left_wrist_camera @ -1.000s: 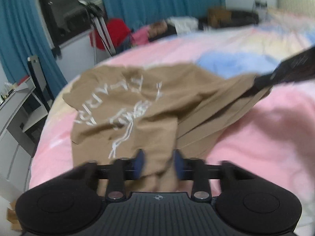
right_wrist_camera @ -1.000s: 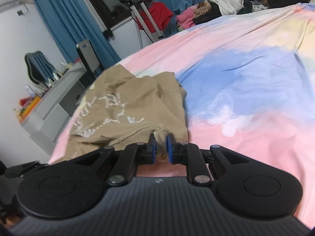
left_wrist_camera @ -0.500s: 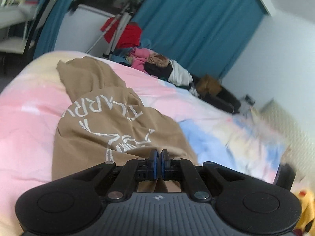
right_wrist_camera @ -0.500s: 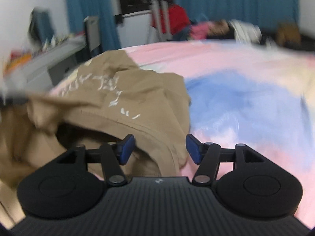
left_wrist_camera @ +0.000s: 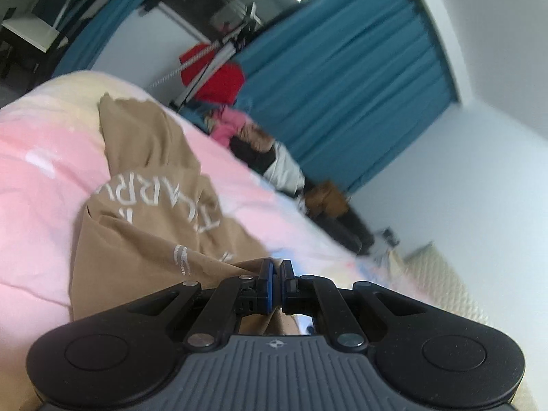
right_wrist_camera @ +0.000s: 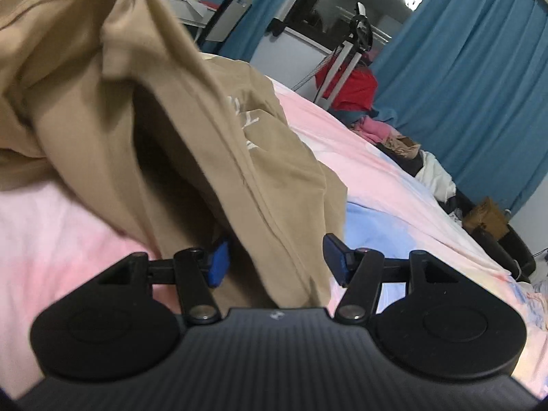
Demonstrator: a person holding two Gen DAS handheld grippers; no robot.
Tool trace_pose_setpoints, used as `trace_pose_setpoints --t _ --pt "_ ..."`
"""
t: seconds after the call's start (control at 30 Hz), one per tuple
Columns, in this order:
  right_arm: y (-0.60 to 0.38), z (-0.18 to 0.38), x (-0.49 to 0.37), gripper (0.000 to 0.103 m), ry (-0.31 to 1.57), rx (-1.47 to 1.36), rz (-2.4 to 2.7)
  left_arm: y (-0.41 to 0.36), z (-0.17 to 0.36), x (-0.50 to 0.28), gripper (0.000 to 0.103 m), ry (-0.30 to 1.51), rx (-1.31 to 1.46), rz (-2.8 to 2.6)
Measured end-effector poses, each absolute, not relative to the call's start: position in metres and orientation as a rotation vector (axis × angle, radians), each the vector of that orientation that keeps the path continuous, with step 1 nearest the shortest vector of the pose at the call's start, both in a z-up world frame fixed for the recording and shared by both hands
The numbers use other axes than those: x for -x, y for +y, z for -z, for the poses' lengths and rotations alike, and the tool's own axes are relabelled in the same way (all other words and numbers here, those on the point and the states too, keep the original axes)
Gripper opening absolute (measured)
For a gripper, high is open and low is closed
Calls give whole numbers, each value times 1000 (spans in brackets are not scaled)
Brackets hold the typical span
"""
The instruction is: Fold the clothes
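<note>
A tan T-shirt [left_wrist_camera: 154,212] with white lettering lies crumpled on the pink and blue bedspread [left_wrist_camera: 41,157]. My left gripper [left_wrist_camera: 276,267] is shut on a fold of its cloth, which runs under the closed blue pads. In the right wrist view the shirt [right_wrist_camera: 171,120] is pulled up into a peak at the top left, where a dark grey part holds it. My right gripper [right_wrist_camera: 277,257] is open. A hemmed edge of the shirt hangs loosely between its blue pads [right_wrist_camera: 219,262], and neither pad presses on it.
Beyond the bed's far edge stand a tripod with a red garment [right_wrist_camera: 349,82], a heap of clothes [left_wrist_camera: 253,144] and blue curtains [left_wrist_camera: 342,85]. A desk [right_wrist_camera: 191,0] is at the back left. A cardboard box [right_wrist_camera: 486,219] sits at the right.
The left gripper closed on the shirt, rolled and lifted that cloth. The right gripper let go of the hem, opened wide and rolled; the shirt now hangs up in front of it.
</note>
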State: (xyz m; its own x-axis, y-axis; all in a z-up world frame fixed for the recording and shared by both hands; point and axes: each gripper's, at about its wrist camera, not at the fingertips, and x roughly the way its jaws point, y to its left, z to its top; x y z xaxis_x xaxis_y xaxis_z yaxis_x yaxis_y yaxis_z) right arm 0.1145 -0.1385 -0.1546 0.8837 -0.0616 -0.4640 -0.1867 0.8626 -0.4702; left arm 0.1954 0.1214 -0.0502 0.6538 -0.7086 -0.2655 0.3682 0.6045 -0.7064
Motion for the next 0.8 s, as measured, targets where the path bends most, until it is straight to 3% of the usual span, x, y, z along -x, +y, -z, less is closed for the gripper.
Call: trace_pose_setpoints --t 0.1,0.23,0.4,0.47,0.6,0.8 --pt "-142 146 -109 54 441 499 -72 123 44 -191 4 551 654 641" --pt "-175 114 -104 13 390 168 -118 118 42 -186 5 575 581 572" --pt "-224 101 -106 7 403 -236 -208 99 51 -185 5 639 452 539" --pt "-238 103 -107 7 431 -344 -232 87 52 -181 11 646 356 531" --pt "-247 108 -108 7 479 -447 -245 53 46 -153 43 554 64 497" --pt "-243 107 -108 7 489 -520 -272 -25 59 -88 75 261 -414 453"
